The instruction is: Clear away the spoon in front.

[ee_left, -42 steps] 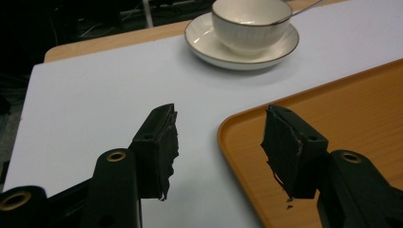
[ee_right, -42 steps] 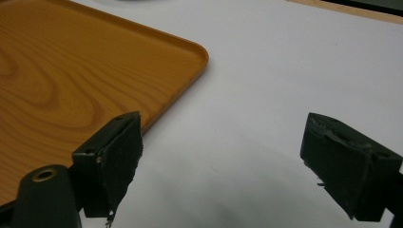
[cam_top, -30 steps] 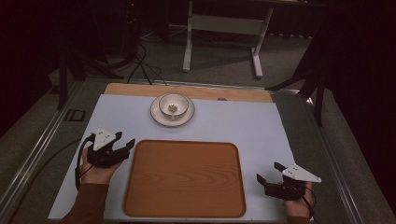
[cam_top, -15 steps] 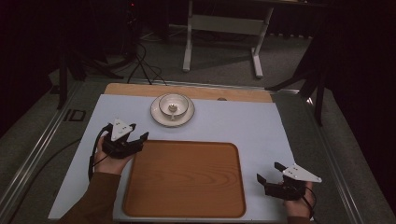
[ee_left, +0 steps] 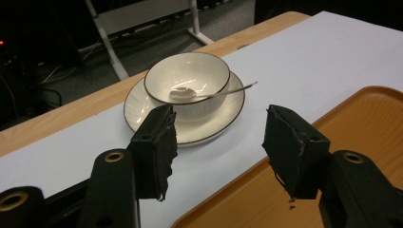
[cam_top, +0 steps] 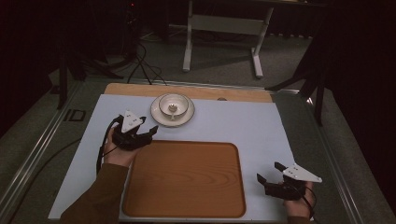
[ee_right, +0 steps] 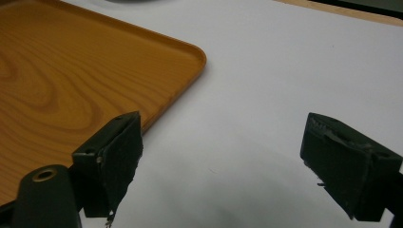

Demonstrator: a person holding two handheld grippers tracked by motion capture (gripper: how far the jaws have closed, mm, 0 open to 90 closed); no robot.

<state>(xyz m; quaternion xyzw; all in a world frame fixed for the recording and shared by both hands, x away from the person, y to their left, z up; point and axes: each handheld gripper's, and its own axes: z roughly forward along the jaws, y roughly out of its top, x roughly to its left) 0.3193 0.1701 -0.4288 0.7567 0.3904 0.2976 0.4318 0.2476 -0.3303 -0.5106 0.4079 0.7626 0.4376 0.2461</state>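
Evidently the approach is in hand: the left gripper (cam_top: 145, 131), jaws wide and empty, points at the white bowl (ee_left: 187, 81), which stands on its saucer (ee_left: 142, 114) with a spoon (ee_left: 209, 92) inside, just beyond the wooden tray (cam_top: 187, 179). The right gripper (cam_top: 270, 171) rests wide open and empty beside the tray on the worktop (cam_top: 243, 123). Probably next comes closing on the saucer rim, squarely.

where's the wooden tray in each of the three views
High view: the wooden tray lies at centre bottom, between the two grippers, nearer the person than the bowl.
Left gripper view: its corner is at lower right, behind the right-hand jaw.
Right gripper view: it covers the upper left, with its rounded corner near top centre.
Shared landmark: the white mat under the tray.
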